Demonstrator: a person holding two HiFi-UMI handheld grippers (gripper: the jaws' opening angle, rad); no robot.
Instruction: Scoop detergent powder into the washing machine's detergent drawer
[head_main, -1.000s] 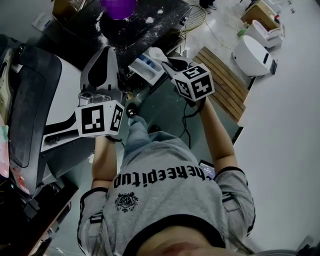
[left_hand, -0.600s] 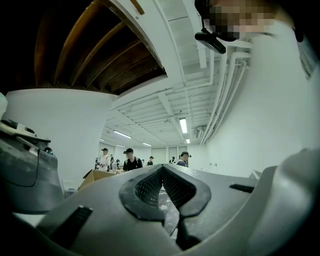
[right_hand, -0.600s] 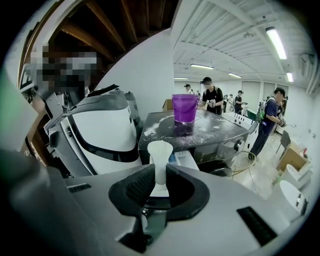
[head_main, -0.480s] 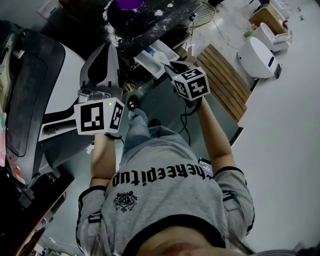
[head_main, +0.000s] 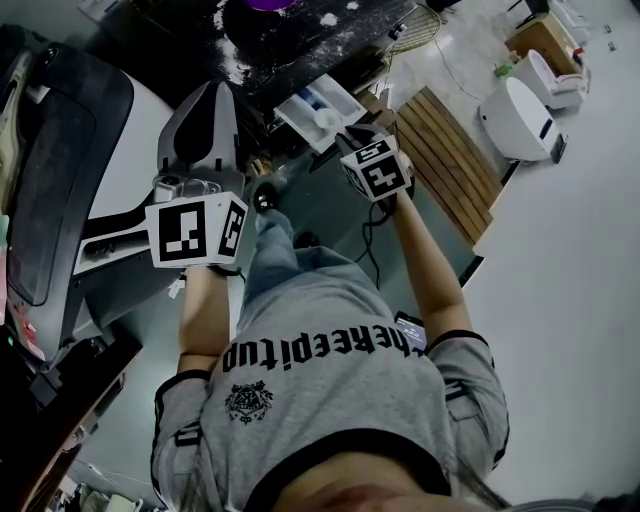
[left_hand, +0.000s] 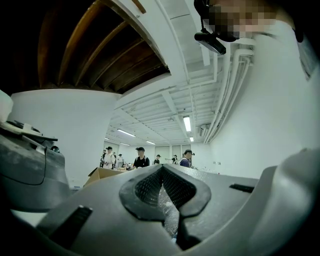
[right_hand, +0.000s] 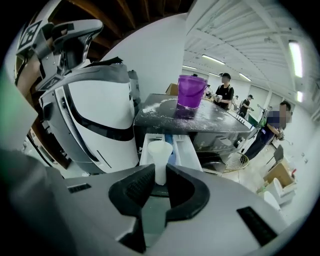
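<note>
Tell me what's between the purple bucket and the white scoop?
In the right gripper view: the washer's powdery top under the purple bucket, then the open detergent drawer below the white scoop.

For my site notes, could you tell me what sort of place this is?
Probably an open lab or workshop, not a home: a washer with its drawer out, strip lights under a bare piped ceiling, and several people standing behind.
</note>
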